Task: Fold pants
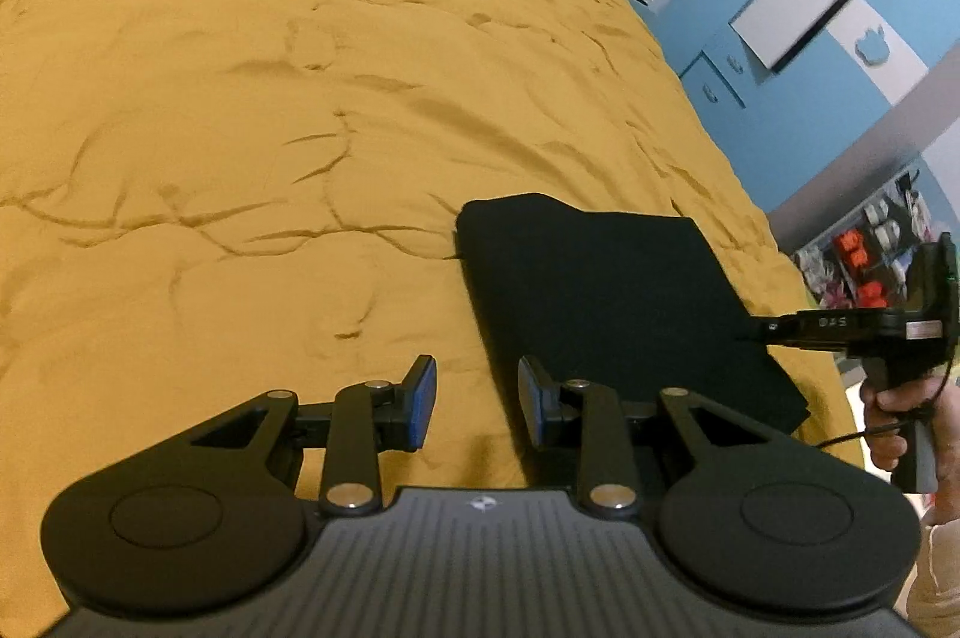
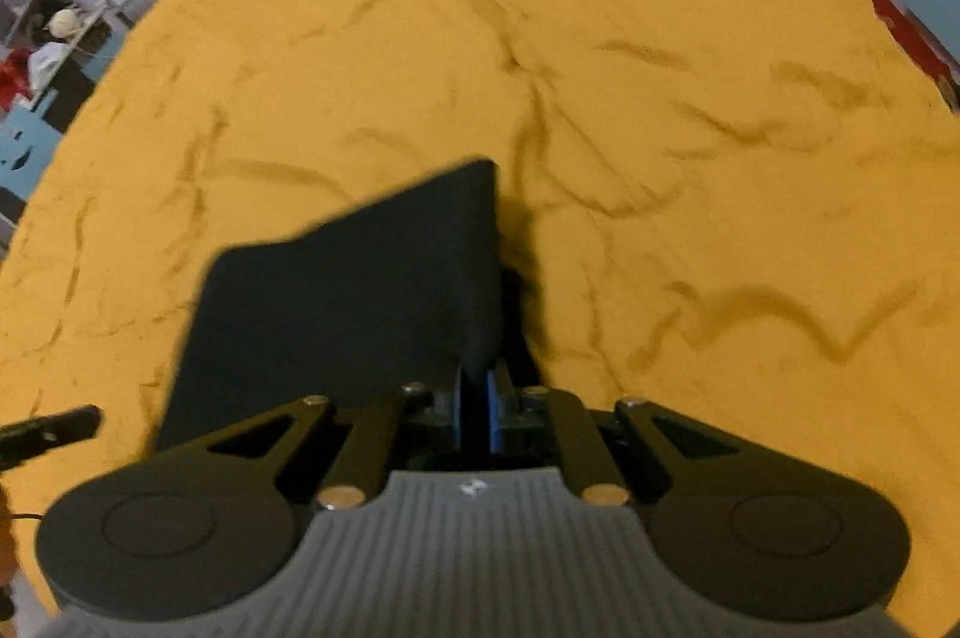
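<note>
pants [image 2: 348,290] lying folded on near right of bed [image 1: 240,98], right gripper [image 2: 477,398] pinching corner, left gripper [image 1: 477,398] hovering spread, empty; thin grip risking slipping, fold flopping open

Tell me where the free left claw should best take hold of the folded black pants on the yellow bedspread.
Probably the near left corner of the folded black pants, approached from the left over the yellow bedspread. That edge lies flat and exposed beside the open left claw; the right claw already pinches the opposite edge.
</note>
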Demonstrator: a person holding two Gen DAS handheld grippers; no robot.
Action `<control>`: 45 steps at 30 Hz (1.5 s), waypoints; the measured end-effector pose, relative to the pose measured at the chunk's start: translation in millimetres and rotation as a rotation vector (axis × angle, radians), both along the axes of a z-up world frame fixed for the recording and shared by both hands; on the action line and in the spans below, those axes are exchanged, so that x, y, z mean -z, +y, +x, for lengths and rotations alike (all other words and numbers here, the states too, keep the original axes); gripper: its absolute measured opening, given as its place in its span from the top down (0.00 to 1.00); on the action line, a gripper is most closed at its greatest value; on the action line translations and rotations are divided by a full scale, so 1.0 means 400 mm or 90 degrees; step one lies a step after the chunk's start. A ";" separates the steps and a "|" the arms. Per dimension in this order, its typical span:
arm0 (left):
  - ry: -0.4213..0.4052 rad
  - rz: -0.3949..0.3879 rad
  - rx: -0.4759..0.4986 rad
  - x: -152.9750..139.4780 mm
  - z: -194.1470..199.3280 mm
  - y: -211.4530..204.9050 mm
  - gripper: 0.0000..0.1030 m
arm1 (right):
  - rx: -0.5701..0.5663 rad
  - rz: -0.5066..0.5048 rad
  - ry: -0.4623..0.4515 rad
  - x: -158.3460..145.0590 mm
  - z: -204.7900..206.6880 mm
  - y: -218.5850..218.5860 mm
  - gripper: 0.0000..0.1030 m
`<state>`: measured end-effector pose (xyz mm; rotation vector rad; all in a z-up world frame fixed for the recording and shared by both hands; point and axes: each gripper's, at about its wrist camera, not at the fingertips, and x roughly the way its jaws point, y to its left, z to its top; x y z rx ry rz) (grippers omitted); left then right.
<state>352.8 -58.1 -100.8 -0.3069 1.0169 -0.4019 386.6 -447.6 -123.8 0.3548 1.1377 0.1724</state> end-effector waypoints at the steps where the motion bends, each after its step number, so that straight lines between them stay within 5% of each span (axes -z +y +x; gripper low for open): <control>1: -0.004 0.009 0.005 -0.001 0.002 -0.009 0.68 | 0.000 -0.006 -0.003 0.002 -0.004 -0.002 0.92; 6: -0.046 0.048 0.033 -0.014 0.016 -0.051 0.68 | -0.020 -0.103 -0.089 -0.088 -0.076 0.029 0.83; 9: -0.070 0.067 0.069 -0.020 0.015 -0.099 0.70 | -0.063 -0.105 -0.163 -0.125 -0.152 0.082 0.82; 12: -0.109 0.086 0.137 -0.020 -0.034 -0.172 0.71 | -0.109 -0.156 -0.206 -0.101 -0.215 0.148 0.66; 16: -0.118 0.137 0.199 0.007 -0.120 -0.233 0.71 | -0.124 -0.256 -0.220 -0.029 -0.274 0.179 0.50; 21: -0.100 0.194 0.220 0.067 -0.200 -0.234 0.70 | -0.094 -0.194 -0.201 0.046 -0.321 0.126 0.42; 29: -0.102 0.207 0.256 0.058 -0.287 -0.208 0.55 | -0.111 -0.232 -0.193 0.058 -0.381 0.121 0.38; 36: -0.126 0.138 0.213 -0.018 -0.247 -0.144 0.54 | -0.067 -0.187 -0.254 -0.046 -0.400 0.078 0.59; 42: -0.153 0.078 0.110 -0.047 -0.065 -0.121 0.55 | -0.075 -0.183 -0.282 -0.064 -0.280 0.091 0.92; 45: -0.151 0.053 0.089 -0.028 0.017 -0.130 0.58 | -0.069 -0.162 -0.278 -0.052 -0.198 0.099 0.97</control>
